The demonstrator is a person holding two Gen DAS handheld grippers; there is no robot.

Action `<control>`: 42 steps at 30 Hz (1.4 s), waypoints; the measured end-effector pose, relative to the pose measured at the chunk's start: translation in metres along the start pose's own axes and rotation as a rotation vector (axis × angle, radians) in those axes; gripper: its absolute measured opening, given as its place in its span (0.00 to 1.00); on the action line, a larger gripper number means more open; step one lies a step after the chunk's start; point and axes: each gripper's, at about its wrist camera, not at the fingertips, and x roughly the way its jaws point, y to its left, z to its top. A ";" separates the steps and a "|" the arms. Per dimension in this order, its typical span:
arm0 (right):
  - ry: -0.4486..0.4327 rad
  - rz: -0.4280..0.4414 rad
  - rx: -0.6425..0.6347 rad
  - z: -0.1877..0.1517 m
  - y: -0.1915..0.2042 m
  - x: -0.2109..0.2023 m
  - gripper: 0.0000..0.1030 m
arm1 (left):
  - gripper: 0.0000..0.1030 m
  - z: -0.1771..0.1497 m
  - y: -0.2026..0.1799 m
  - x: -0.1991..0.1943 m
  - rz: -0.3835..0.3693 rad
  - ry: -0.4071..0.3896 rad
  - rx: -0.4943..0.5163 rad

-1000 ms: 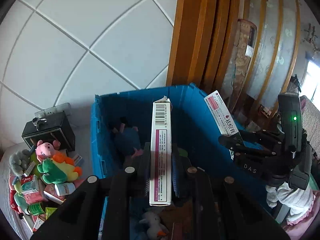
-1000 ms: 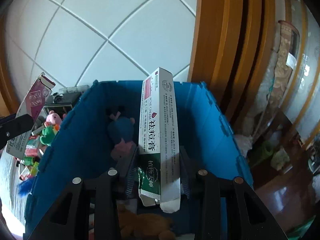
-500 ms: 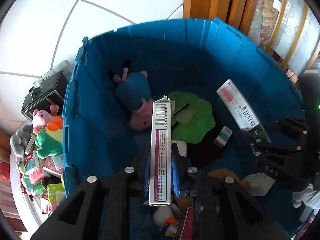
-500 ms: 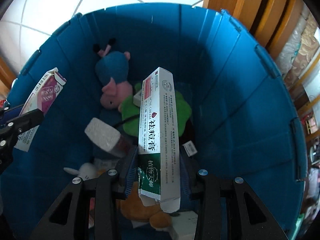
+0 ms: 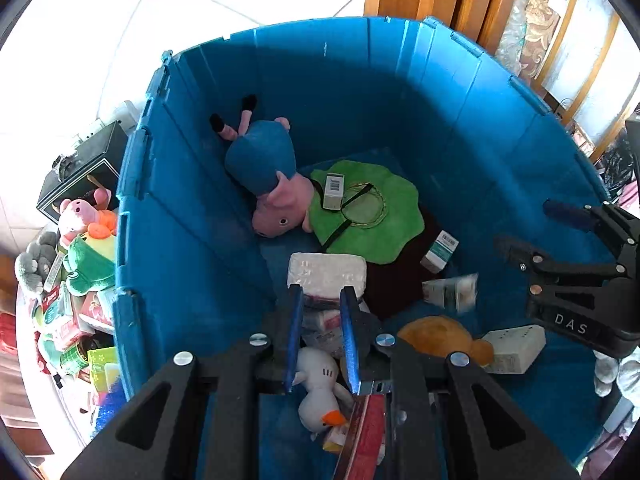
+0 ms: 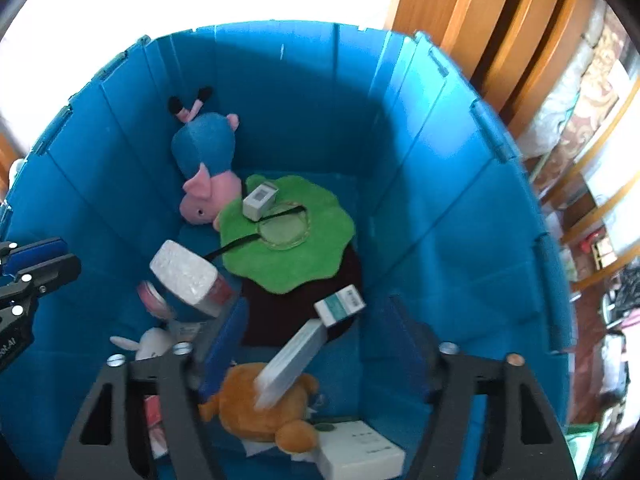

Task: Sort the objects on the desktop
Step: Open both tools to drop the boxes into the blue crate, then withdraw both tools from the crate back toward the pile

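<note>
Both claws point steeply down into the blue bin (image 5: 192,220), which is why the cartons end up there rather than on its rim. Your right claw (image 6: 316,320) is spreading, and the long white-and-green carton (image 6: 288,360) sits loose between its fingers, touching neither pad. It is tilted, motion-blurred and looks to be falling onto the orange plush (image 6: 256,408). Your left claw (image 5: 320,300) is drawn nearly together with only a narrow gap and nothing in it. A maroon-sided carton (image 5: 362,436) shows just below it, and I cannot tell if they touch. Plush toys (image 5: 86,256) and small boxes crowd the table beside the bin, so I judge the sorting unfinished.
</note>
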 end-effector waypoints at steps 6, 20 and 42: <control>-0.088 0.023 0.026 -0.004 -0.006 -0.035 0.90 | 0.18 -0.009 -0.009 -0.037 -0.031 -0.068 0.030; -0.352 0.100 0.026 -0.047 0.045 -0.134 1.00 | 0.18 -0.069 0.011 -0.153 -0.059 -0.393 0.080; -0.517 0.391 -0.212 -0.106 0.308 -0.165 1.00 | 0.19 -0.260 0.256 -0.164 0.235 -0.447 -0.247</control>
